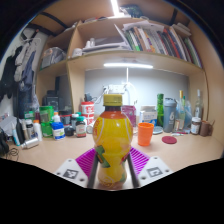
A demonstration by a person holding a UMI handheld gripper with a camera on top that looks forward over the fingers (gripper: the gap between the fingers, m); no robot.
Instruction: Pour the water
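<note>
One bottle [113, 140] held up in the gripper [112, 164], pour not yet begun.
Both pads [86, 162] press its sides; it stands upright above the desk [40, 152]. Next, I think, carry it right to the orange cup [146, 133] and tilt slowly.

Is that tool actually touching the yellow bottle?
Touching. The gripper view shows the tool with both pink pads pressed against the yellow bottle, lifted off the table.

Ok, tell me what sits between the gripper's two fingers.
In the gripper view, a bottle of yellow-orange liquid with a yellow cap stands between the fingers of the gripper, pink pads at either side. Whether they press on it cannot be told.
</note>
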